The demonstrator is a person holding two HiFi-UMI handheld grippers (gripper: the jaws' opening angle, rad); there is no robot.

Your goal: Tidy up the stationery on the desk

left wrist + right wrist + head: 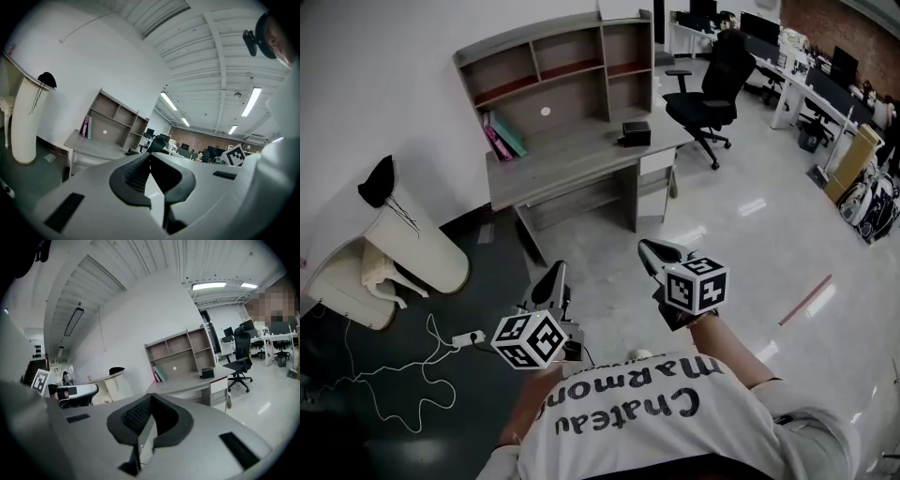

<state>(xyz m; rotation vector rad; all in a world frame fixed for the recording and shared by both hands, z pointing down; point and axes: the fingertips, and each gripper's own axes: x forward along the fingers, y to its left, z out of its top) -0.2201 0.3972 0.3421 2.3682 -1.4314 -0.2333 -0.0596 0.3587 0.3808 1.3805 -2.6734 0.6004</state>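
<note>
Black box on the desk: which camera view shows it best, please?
The head view: it shows the black box whole, from above, standing on the desk. The right gripper view shows it smaller and side-on. The left gripper view shows only a small dark shape at the desk's edge.

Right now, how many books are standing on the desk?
2: a pink book and a teal book, leaning side by side at the left end of the desk, under the shelves. Thinner ones between them may be hidden.
</note>
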